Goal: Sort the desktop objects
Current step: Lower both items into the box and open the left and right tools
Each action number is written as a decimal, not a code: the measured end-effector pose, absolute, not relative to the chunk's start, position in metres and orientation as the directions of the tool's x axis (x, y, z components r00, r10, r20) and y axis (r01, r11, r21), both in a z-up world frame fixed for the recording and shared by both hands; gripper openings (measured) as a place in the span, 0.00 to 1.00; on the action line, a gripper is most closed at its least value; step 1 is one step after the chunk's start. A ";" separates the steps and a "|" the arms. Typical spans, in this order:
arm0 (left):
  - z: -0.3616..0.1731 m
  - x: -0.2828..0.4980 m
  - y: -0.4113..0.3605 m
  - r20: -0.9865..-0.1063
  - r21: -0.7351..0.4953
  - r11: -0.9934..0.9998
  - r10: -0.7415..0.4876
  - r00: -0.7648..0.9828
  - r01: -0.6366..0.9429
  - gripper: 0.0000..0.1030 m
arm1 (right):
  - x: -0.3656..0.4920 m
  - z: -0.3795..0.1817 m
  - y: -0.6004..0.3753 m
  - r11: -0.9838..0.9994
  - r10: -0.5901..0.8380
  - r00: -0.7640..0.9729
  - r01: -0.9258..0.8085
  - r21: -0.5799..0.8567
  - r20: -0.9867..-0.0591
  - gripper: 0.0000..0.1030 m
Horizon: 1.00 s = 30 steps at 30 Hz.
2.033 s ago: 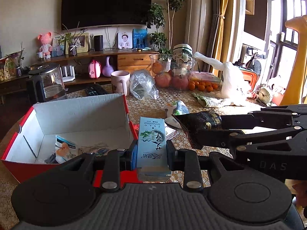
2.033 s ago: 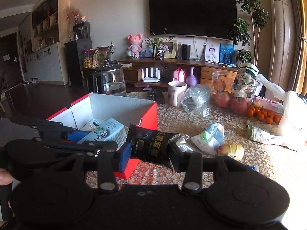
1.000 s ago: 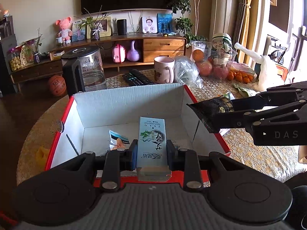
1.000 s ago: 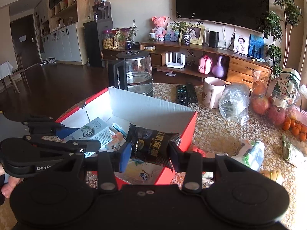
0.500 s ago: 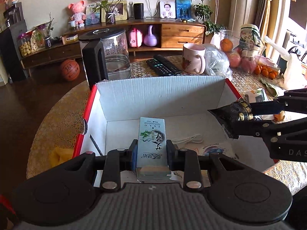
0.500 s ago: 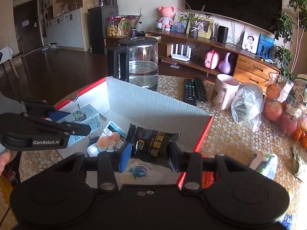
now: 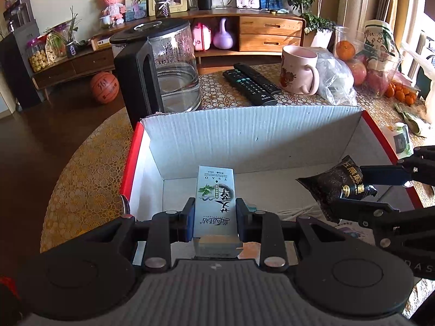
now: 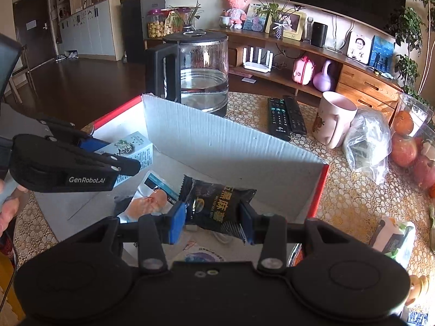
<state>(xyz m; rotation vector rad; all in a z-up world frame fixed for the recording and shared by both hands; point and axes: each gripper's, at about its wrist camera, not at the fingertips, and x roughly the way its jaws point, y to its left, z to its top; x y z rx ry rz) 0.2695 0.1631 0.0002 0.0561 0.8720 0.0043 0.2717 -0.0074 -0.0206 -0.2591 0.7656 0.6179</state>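
From the left wrist we see a round table (image 7: 81, 190) under a gold lace cloth, in a living room with a dark wood floor and a long wooden shelf unit (image 7: 269, 30) at 12 o'clock. A basketball (image 7: 104, 83) lies on the floor at 10 o'clock. On the table behind the box (image 7: 244, 133) stand a glass kettle (image 7: 163, 68), two remotes (image 7: 251, 82), a pink mug (image 7: 299, 70) and a clear bag (image 7: 337, 81); fruit sits at 2 o'clock. Our left gripper (image 7: 214, 217) is clenched on a pale carton (image 7: 216, 198), held over the open box near its left wall. At 3 o'clock the right gripper (image 7: 361, 187) grasps a black packet (image 7: 334, 184) over the box's right part.

From the right wrist we see the same table and floor, with cabinets and a door at 10 o'clock. The kettle (image 8: 195, 73) rises just behind the box's far wall (image 8: 231, 144), the remotes (image 8: 285, 116) and mug (image 8: 334, 119) at 1 o'clock. Our right gripper (image 8: 213, 220) is clamped on the packet (image 8: 217, 203) above the box. Beneath lie a pouch (image 8: 148, 198) and papers. At 9 o'clock the left gripper (image 8: 108, 154) pinches the carton (image 8: 130, 149).
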 end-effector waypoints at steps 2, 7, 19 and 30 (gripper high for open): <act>-0.003 0.276 0.163 -0.773 0.056 0.998 0.031 0.633 0.019 0.27 | 0.277 -0.024 -0.004 0.798 0.414 0.551 -0.602 -0.003 -0.725 0.42; -0.013 0.291 0.165 -0.797 0.067 0.998 0.045 0.603 0.013 0.27 | 0.291 -0.030 0.004 0.806 0.392 0.532 -0.593 0.001 -0.751 0.42; -0.025 0.306 0.162 -0.829 0.077 0.996 0.044 0.557 0.036 0.27 | 0.312 -0.049 0.018 0.813 0.336 0.430 -0.582 0.027 -0.838 0.42; -0.029 0.305 0.163 -0.846 0.068 0.997 0.038 0.532 0.036 0.28 | 0.310 -0.052 0.020 0.801 0.324 0.405 -0.599 0.020 -0.855 0.44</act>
